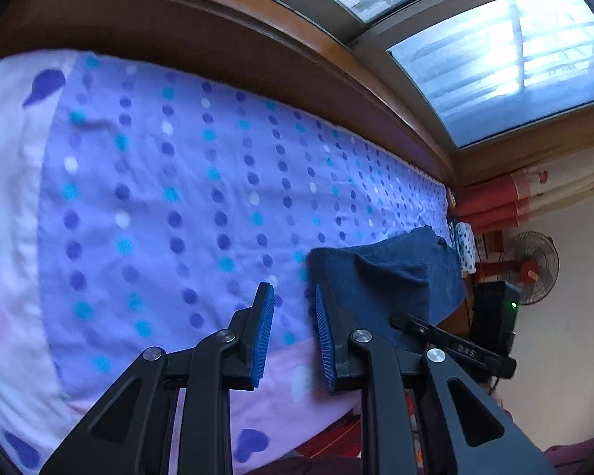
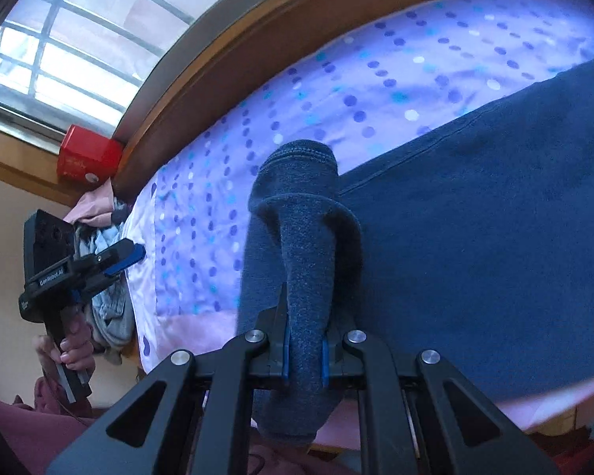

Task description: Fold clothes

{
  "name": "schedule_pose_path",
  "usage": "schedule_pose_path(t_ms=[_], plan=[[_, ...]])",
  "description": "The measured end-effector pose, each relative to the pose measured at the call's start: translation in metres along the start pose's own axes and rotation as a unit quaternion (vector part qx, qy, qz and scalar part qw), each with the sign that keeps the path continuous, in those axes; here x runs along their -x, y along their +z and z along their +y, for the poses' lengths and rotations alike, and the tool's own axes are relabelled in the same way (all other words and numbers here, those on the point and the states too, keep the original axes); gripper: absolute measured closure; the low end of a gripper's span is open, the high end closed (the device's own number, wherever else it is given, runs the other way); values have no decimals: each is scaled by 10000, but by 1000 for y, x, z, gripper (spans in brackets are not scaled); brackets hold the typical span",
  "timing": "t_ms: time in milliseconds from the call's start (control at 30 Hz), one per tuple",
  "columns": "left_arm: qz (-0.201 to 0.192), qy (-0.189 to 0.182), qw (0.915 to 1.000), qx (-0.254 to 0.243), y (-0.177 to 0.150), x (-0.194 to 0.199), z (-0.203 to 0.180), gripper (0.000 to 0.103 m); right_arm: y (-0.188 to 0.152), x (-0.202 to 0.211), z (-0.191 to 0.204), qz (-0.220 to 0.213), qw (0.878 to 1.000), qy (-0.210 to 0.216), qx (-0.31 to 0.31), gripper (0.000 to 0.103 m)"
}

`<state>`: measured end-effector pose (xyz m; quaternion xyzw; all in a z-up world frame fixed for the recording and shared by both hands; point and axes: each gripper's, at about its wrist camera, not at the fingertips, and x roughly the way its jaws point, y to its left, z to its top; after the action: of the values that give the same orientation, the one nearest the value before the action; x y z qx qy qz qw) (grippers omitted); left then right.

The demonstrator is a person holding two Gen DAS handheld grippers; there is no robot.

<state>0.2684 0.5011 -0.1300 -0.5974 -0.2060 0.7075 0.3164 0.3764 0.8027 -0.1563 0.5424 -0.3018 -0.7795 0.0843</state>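
A dark blue fleece garment (image 2: 475, 237) lies spread on the bed at the right. One sleeve (image 2: 305, 213) rises from it, its cuff hanging forward, and my right gripper (image 2: 305, 340) is shut on that sleeve. In the left wrist view the same garment (image 1: 392, 273) sits bunched just right of my left gripper (image 1: 294, 297). That gripper hovers over the sheet with its blue pads apart and nothing between them. The right wrist view shows the left gripper (image 2: 134, 255) at the bed's left end, held by a hand (image 2: 73, 350).
The bed wears a purple dotted sheet (image 1: 178, 182) with a pink border. A wooden ledge (image 1: 202, 39) and window run along its far side. A red box (image 2: 87, 154) stands on the ledge. A pile of clothes (image 2: 109, 304) lies past the bed's end. A fan (image 1: 530, 267) stands beyond.
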Motion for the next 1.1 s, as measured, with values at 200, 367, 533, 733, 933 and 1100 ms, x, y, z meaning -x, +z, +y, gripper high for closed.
schedule_pose_path(t_ms=[200, 367, 533, 733, 933, 1100], plan=[[-116, 55, 9998, 155, -12, -3, -9, 82, 15, 2, -15, 141, 9984, 179, 524, 94], [-89, 222, 9997, 13, -14, -9, -21, 82, 17, -6, -48, 358, 9989, 30, 291, 64], [55, 126, 9967, -806, -22, -30, -67, 82, 9, 39, -52, -275, 9978, -482, 375, 54], [309, -815, 9824, -1653, -52, -97, -122, 82, 32, 46, -44, -529, 9895, 1139, 716, 48], [526, -373, 9665, -2486, -97, -150, -152, 82, 84, -14, -68, 383, 9814, 1785, 594, 65], [698, -364, 9755, -2055, -103, -161, -139, 83, 113, -25, -95, -9, 9942, 944, 515, 85]])
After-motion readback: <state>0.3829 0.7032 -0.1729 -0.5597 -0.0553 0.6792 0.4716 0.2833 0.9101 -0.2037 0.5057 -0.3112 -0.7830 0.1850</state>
